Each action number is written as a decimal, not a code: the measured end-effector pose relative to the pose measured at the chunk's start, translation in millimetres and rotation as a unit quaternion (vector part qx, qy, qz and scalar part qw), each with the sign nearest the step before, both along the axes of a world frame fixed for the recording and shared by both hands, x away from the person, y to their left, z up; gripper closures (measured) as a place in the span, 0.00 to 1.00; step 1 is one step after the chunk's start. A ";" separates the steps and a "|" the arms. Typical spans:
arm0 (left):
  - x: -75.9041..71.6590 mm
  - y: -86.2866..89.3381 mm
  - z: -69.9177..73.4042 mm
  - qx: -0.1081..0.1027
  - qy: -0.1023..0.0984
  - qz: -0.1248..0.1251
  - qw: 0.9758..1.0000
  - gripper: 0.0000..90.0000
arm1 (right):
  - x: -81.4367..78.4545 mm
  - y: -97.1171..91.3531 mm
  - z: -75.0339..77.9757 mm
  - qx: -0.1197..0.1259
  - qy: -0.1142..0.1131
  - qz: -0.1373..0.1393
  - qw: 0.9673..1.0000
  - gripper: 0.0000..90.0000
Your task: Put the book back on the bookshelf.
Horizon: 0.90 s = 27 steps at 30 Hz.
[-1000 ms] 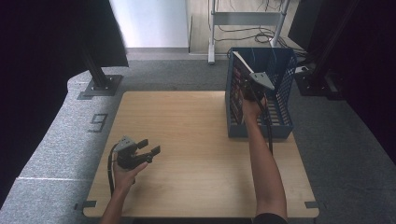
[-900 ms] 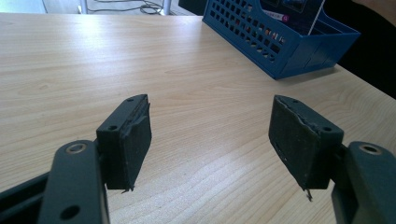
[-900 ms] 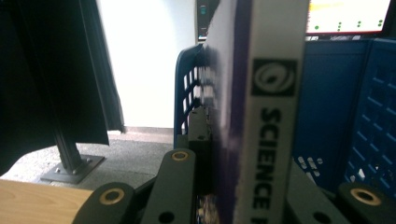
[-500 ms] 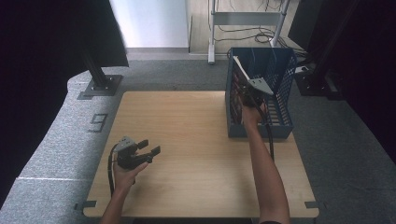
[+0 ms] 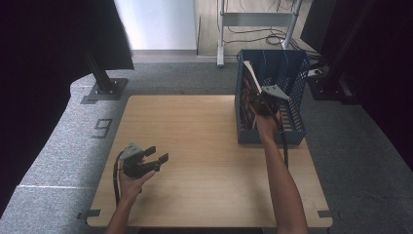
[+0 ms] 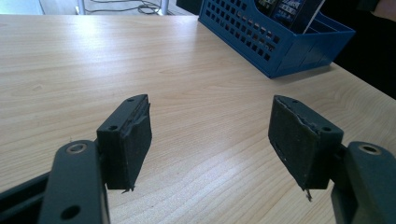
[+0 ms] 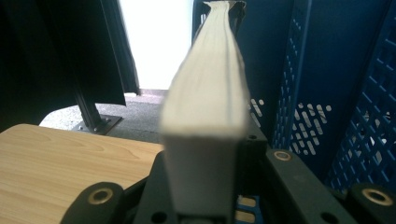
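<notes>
A thick pale-paged book (image 5: 250, 74) stands tilted in the blue plastic crate (image 5: 297, 132) at the table's far right. My right gripper (image 5: 263, 100) reaches into the crate and holds the book's lower end. In the right gripper view the book (image 7: 205, 102) fills the gap between the black fingers (image 7: 256, 148). The jaws have just been opening a little, with the book still between them and touching them. My left gripper (image 5: 158, 153) rests open and empty near the front left of the table; its pads (image 6: 135, 140) stand wide apart over bare wood.
The crate (image 6: 280, 46) has several more books (image 6: 289, 9) standing in it. The wooden table (image 5: 204, 126) stands on grey carpet. A black stand base (image 5: 102, 90) sits beyond the table's far left corner, and cables lie on the floor behind.
The right hand has sunk slightly with the book inside the crate. The left gripper has stayed where it was.
</notes>
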State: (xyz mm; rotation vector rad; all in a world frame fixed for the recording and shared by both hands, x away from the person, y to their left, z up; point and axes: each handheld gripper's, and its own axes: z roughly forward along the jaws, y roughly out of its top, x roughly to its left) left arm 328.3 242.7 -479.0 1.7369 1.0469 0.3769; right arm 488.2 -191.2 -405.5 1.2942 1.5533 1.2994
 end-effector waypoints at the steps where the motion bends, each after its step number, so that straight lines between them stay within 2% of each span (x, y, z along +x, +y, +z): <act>1: 0.1 0.2 0.0 0.000 0.000 0.000 1.000 0.33 | 0.5 0.0 -0.4 0.000 0.001 0.000 1.000 0.85; 6: 0.4 0.2 -0.3 0.001 0.001 0.000 1.000 0.34 | 1.3 0.2 -0.7 -0.009 0.003 -0.009 1.000 0.90; 12: 0.1 -0.5 -0.2 0.001 0.000 -0.001 1.000 0.33 | 4.2 -0.8 -0.5 -0.019 -0.004 -0.013 1.000 0.90; 18: 1.0 0.9 -0.5 -0.001 0.001 0.001 1.000 0.33 | 9.4 -5.7 -2.5 0.001 -0.016 -0.029 0.999 0.91; 27: 1.3 2.4 -0.3 -0.002 0.001 0.002 1.000 0.33 | 14.6 -6.5 -4.9 0.010 -0.028 -0.045 0.999 0.91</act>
